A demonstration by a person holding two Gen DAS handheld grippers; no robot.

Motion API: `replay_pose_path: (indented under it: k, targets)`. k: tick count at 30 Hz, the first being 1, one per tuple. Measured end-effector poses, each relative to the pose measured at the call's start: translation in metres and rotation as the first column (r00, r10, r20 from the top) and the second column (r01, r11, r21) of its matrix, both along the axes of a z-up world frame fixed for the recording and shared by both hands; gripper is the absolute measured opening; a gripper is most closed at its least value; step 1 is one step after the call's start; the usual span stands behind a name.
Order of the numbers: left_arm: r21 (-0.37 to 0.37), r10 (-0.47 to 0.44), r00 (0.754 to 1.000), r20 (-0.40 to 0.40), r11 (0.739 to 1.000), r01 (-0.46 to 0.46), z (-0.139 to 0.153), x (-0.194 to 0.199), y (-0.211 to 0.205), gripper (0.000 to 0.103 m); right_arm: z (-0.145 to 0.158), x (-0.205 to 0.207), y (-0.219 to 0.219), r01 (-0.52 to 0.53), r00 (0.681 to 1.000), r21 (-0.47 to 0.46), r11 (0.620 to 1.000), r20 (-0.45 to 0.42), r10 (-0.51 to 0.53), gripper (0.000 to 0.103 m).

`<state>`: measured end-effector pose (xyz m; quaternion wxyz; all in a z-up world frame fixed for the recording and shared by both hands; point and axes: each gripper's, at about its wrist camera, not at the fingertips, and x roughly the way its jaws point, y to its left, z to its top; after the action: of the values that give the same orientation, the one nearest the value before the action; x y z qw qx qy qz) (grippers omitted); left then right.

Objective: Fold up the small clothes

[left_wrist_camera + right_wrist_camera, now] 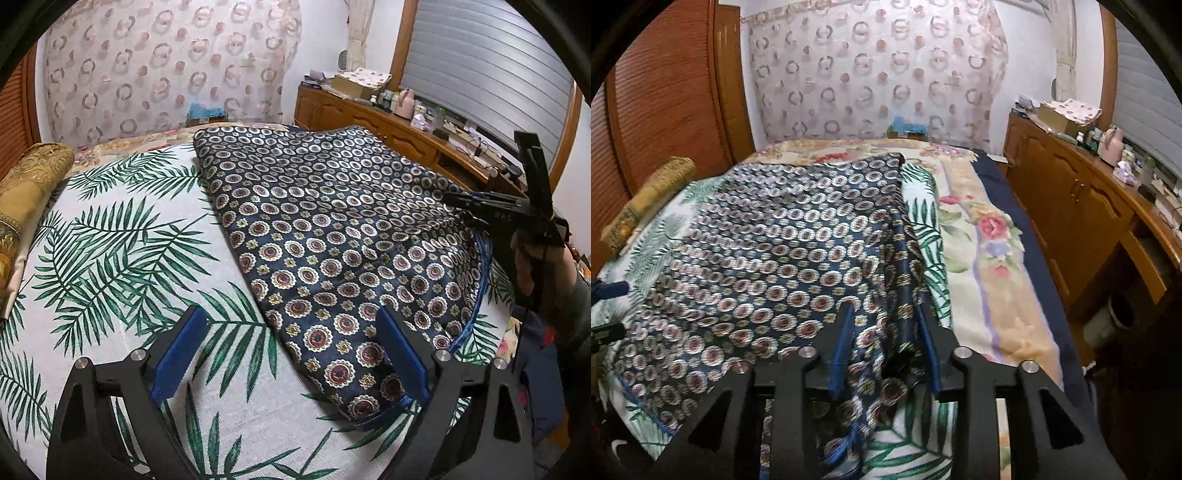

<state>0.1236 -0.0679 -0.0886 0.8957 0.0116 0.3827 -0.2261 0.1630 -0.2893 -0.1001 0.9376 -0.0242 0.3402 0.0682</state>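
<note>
Lying on the leaf sheet (110, 258) ahead of my tongs, the cloth (332, 236) was navy with ringed flowers. My left tongs (291, 354) gaped over its near corner; my right tongs (886, 347) pinched its bunched edge. No readable writing.

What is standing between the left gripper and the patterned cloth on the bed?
Nothing visible. The left gripper is open just above the near corner of the patterned cloth, with only the leaf-print sheet below its other finger. The right gripper has the cloth's right edge between its fingers.
</note>
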Motion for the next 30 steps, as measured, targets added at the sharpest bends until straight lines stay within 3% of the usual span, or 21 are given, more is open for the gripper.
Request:
replay_pose_path:
  k: [3, 8, 13, 16, 18, 30]
  targets:
    - [-0.010, -0.011, 1.000, -0.014, 1.000, 0.010, -0.002, -0.002, -0.002, 0.074, 0.004, -0.017, 0.000, 0.011, 1.000, 0.005, 1.000, 0.010, -0.011, 0.042]
    - [-0.009, -0.025, 0.999, -0.027, 1.000, 0.025, -0.004, -0.007, -0.004, 0.065, 0.012, -0.049, 0.006, 0.024, 0.998, 0.017, 1.000, 0.051, -0.024, 0.043]
    - [-0.007, -0.029, 0.999, -0.030, 1.000, 0.029, -0.005, -0.010, -0.004, 0.064, 0.015, -0.068, 0.017, -0.012, 0.997, 0.053, 0.999, 0.078, 0.008, 0.045]
    - [-0.006, -0.033, 0.999, -0.036, 0.999, 0.033, -0.006, -0.012, -0.005, 0.063, 0.010, -0.074, 0.023, -0.053, 0.996, 0.051, 0.997, 0.072, 0.049, 0.057]
    - [-0.003, -0.036, 0.999, -0.039, 0.999, 0.036, -0.007, -0.013, -0.006, 0.062, 0.005, -0.077, 0.033, -0.081, 0.995, 0.049, 0.995, 0.061, 0.078, 0.059]
    - [-0.026, -0.072, 0.995, -0.074, 0.997, 0.070, -0.010, -0.032, -0.004, 0.052, -0.034, -0.068, 0.052, -0.120, 0.992, -0.003, 0.993, -0.046, 0.120, 0.059]
